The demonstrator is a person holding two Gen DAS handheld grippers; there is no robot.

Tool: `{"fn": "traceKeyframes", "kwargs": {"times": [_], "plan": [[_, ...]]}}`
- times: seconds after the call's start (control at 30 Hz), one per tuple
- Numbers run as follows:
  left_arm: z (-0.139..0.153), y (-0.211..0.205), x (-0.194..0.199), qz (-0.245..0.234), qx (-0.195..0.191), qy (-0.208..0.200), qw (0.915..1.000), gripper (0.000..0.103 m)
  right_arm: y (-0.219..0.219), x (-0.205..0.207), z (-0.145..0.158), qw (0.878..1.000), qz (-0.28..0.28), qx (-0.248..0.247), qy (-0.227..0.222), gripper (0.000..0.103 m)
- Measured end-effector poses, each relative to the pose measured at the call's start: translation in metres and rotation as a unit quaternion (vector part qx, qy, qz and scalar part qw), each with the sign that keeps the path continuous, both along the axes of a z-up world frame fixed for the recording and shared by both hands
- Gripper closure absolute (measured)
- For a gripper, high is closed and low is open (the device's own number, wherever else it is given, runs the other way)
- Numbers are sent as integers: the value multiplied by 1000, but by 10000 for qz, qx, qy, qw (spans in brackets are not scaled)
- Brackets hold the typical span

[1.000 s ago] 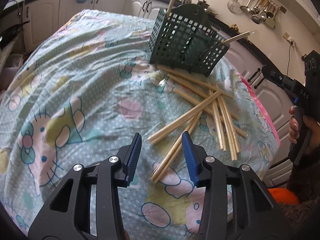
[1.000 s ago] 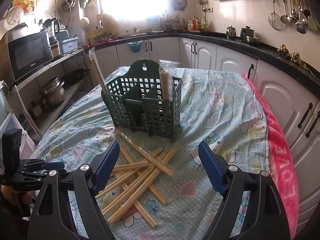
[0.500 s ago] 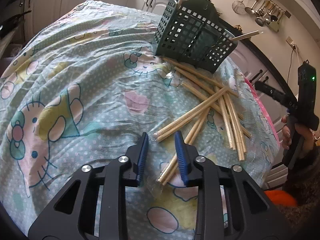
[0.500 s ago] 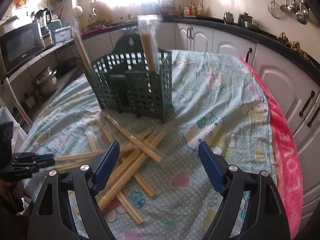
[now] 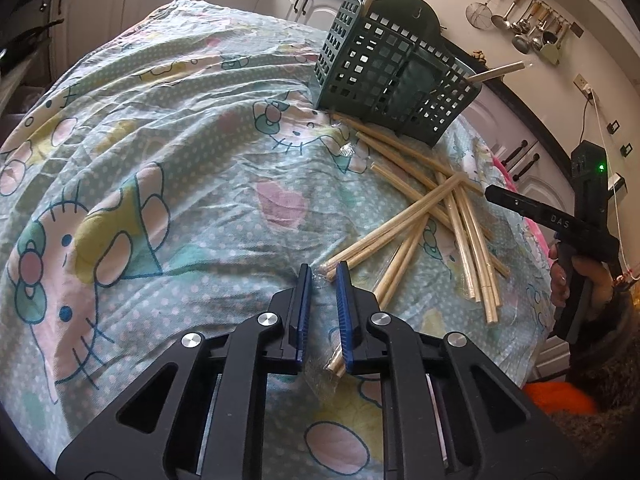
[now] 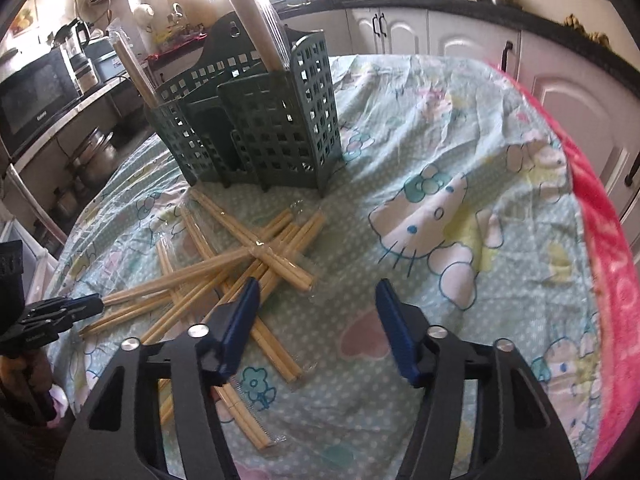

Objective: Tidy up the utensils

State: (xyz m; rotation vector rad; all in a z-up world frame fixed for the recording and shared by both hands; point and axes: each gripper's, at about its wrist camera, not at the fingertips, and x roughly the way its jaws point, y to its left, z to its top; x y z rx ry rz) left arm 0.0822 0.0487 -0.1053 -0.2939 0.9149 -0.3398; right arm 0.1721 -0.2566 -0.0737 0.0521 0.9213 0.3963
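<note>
Several wrapped bamboo chopstick pairs [image 5: 424,208] [image 6: 256,256] lie crossed on the cartoon tablecloth [image 5: 168,152]. Behind them stands a dark green slotted caddy [image 5: 392,76] [image 6: 256,120], with wrapped pairs [image 6: 256,20] upright in it. My left gripper [image 5: 323,270] [image 6: 90,305] is closing, and its pads pinch the wrapped near end of one pair. My right gripper [image 6: 318,285] [image 5: 491,194] hangs low over the pile, jaws closing but still wide. Its left finger is above the sticks, and only cloth and one pair's tip lie between the fingers.
A pink towel [image 6: 608,280] runs along the table's right edge. White cabinets under a dark counter ring the room. A microwave [image 6: 36,100] and pots [image 6: 96,156] sit at left. Ladles hang on the wall [image 5: 524,28]. A hand [image 5: 576,276] holds the right gripper.
The left jaws narrowed onto the end of a chopstick pair. The right gripper sank closer to the pile and its jaws drew in from wide.
</note>
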Motion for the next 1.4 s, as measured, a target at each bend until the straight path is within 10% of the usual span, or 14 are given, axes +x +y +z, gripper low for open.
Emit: {"fn": "traceKeyframes", "kwargs": {"times": [0.73, 1.4], "plan": [[-1, 2, 1, 9, -54, 12, 10000, 99, -2, 5, -1, 9992, 47, 382, 131, 94], [60, 11, -13, 84, -466, -812, 9956, 102, 29, -33, 75, 9902, 443, -34, -1326, 99]]}}
